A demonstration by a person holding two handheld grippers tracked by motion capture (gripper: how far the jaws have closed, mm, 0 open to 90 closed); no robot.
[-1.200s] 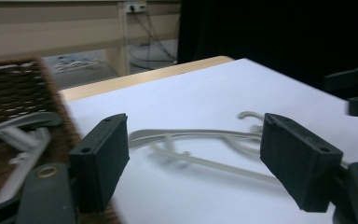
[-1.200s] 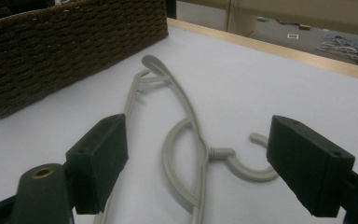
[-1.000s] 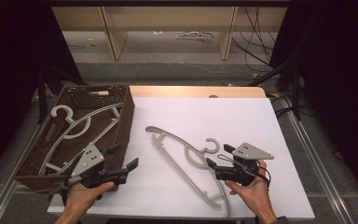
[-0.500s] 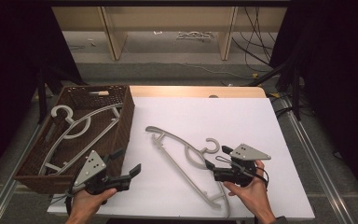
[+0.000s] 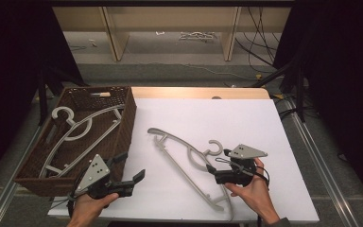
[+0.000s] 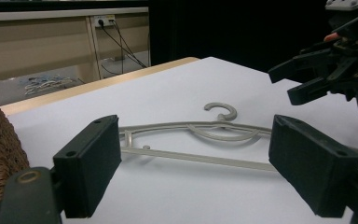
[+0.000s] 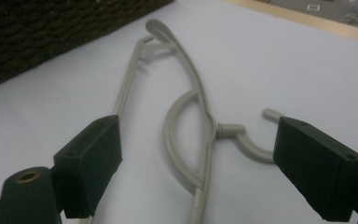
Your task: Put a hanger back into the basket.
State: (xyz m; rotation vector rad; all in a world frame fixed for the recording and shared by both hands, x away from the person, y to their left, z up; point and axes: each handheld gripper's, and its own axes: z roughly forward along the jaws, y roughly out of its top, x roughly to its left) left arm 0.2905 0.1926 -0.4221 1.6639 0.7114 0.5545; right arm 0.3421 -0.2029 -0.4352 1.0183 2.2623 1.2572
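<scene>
From above, a grey hanger (image 5: 189, 163) lies flat on the white table (image 5: 264, 123), just right of a wicker basket (image 5: 123, 120) that holds a second hanger (image 5: 75, 130). The left gripper (image 5: 131, 177) hovers near the basket's front corner; the right gripper (image 5: 210, 169) sits at the hanger's hook. In the left gripper view, the jaws gape empty, the hanger (image 6: 200, 133) beyond them. In the right gripper view, the jaws have just been opening, spread wide around the hanger (image 7: 200, 126) without pressing it.
</scene>
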